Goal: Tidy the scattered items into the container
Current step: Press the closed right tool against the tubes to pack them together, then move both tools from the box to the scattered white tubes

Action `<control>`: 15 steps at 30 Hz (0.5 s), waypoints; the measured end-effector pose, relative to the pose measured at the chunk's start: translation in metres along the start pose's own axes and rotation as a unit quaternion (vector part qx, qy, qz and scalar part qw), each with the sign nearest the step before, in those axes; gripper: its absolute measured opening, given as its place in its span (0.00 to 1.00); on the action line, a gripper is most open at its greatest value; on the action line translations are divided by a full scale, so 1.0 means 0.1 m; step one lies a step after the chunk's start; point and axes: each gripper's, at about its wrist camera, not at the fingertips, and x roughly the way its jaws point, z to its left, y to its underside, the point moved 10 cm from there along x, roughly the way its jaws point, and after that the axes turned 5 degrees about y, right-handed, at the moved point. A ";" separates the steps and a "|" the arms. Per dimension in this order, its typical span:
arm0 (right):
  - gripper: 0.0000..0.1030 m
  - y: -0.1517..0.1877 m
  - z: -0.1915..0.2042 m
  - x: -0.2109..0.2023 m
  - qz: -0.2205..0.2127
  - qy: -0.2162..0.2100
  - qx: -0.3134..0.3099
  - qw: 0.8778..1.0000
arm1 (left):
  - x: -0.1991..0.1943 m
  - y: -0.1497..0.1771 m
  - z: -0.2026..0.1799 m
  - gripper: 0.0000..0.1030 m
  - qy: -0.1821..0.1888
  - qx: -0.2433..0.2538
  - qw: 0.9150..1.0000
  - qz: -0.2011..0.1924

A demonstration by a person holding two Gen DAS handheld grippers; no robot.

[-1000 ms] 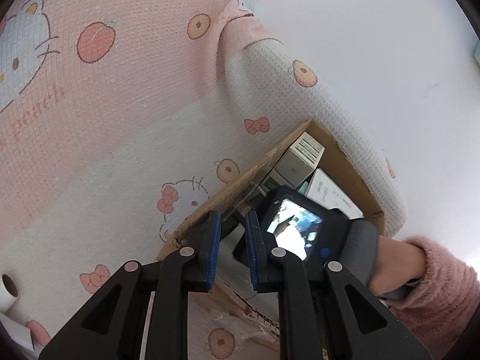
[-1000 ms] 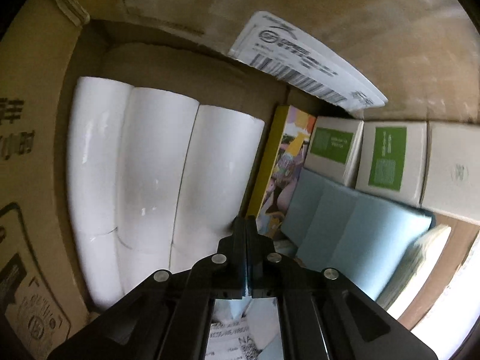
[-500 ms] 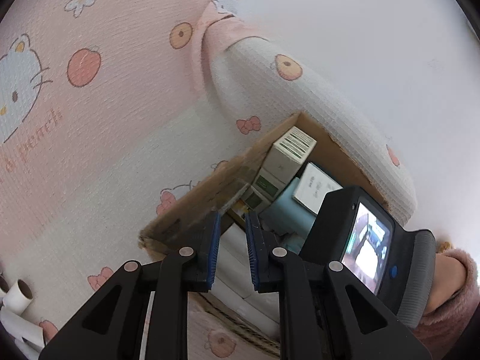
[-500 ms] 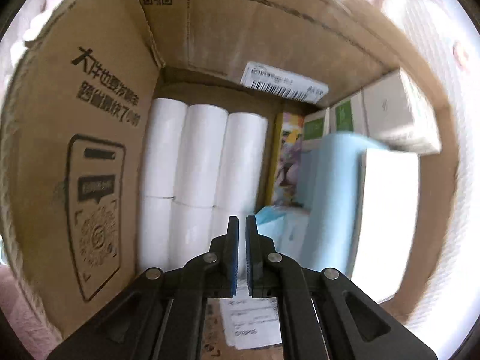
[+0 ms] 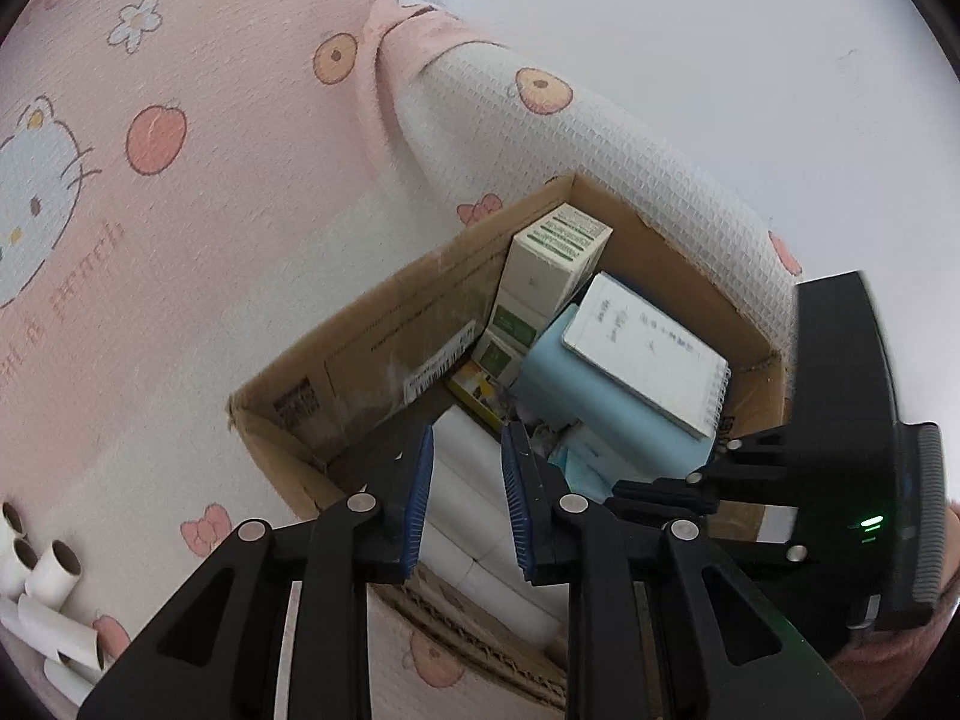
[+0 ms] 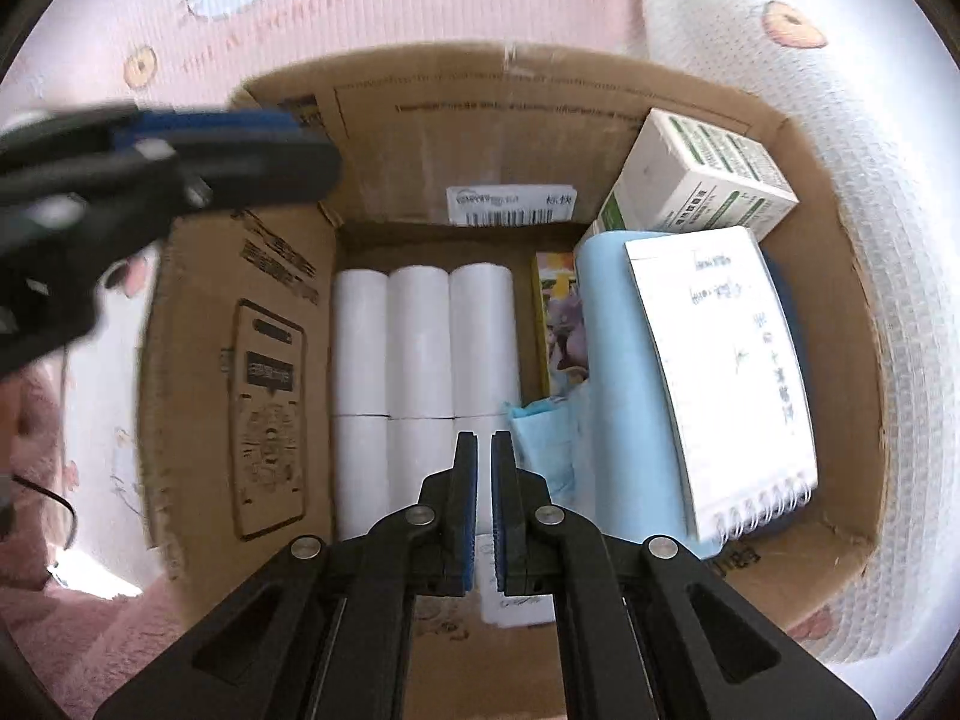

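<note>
An open cardboard box (image 6: 240, 360) (image 5: 384, 324) lies on a pink Hello Kitty blanket. Inside are white paper rolls (image 6: 420, 348) (image 5: 468, 480), green-and-white cartons (image 6: 702, 180) (image 5: 552, 264), a light blue pack (image 6: 624, 384) (image 5: 600, 408), a spiral notebook (image 6: 726, 360) (image 5: 648, 348) and a yellow box (image 6: 558, 312). My right gripper (image 6: 485, 444) hangs above the box with its jaws nearly together and nothing between them. My left gripper (image 5: 465, 450) is slightly open and empty over the box's near edge; it also shows in the right wrist view (image 6: 180, 150).
Several loose cardboard tubes (image 5: 42, 588) lie on the blanket at the far left. A rolled blanket edge (image 5: 630, 144) runs behind the box against a white wall (image 5: 720, 30).
My right gripper has pulled up and back out of the box, so the whole box shows. The left gripper has opened a little and moved closer over the box.
</note>
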 end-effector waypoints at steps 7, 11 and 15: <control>0.00 0.04 0.06 -0.29 -0.064 0.026 0.019 0.997 | -0.12 0.28 0.02 0.26 -0.023 0.005 1.000 -0.017; 0.00 0.04 0.27 -0.37 -0.077 0.009 0.027 0.997 | -0.22 0.38 0.00 0.26 -0.029 0.018 0.999 -0.038; 0.00 0.03 0.39 -0.52 -0.080 0.050 0.037 0.995 | -0.37 0.45 -0.01 0.26 -0.001 0.011 0.999 -0.041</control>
